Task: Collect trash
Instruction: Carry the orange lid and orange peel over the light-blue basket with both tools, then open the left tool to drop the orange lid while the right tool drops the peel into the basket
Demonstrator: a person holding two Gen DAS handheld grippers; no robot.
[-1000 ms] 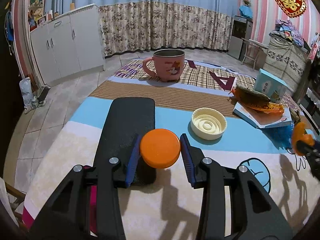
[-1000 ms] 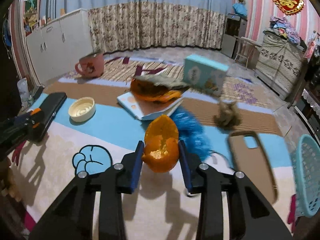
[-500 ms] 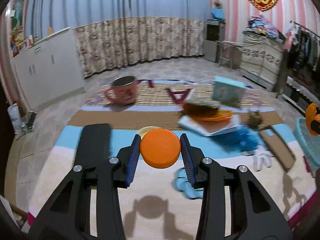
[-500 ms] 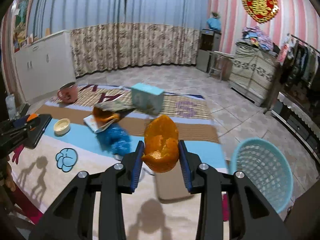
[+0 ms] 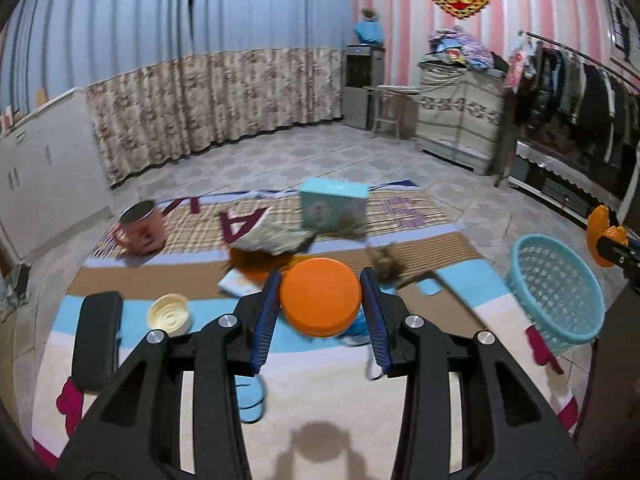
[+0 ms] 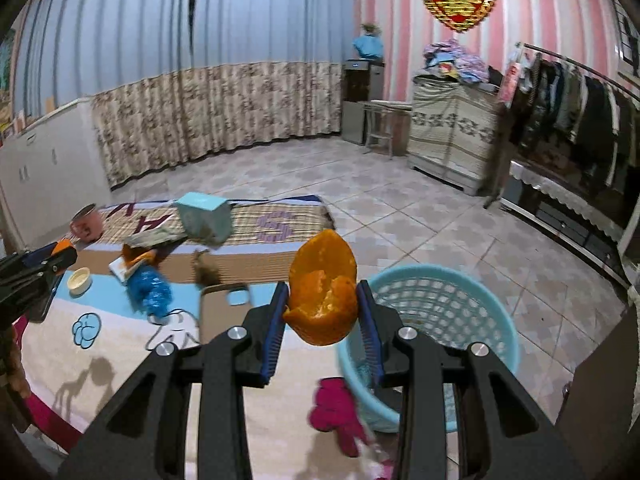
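Observation:
My left gripper (image 5: 320,300) is shut on a round orange lid (image 5: 320,297), held above the patterned mat (image 5: 340,408). My right gripper (image 6: 322,308) is shut on a piece of orange peel (image 6: 324,288), close to the near rim of the light blue basket (image 6: 436,312) on the floor at the mat's right end. The basket (image 5: 556,288) also shows at the right of the left wrist view, with the right gripper and its peel (image 5: 600,236) just above it. The left gripper (image 6: 36,268) shows at the far left of the right wrist view.
On the mat lie a cream lid (image 5: 169,313), a black case (image 5: 96,340), a pink mug (image 5: 141,228), a teal box (image 5: 334,202), a book with more peel (image 6: 134,262), a blue crumpled wrapper (image 6: 149,292) and a brown phone case (image 6: 222,312). Tiled floor surrounds the mat.
Both grippers have risen and swung right across the mat, each still holding its item. The blue basket has come into view under the right gripper.

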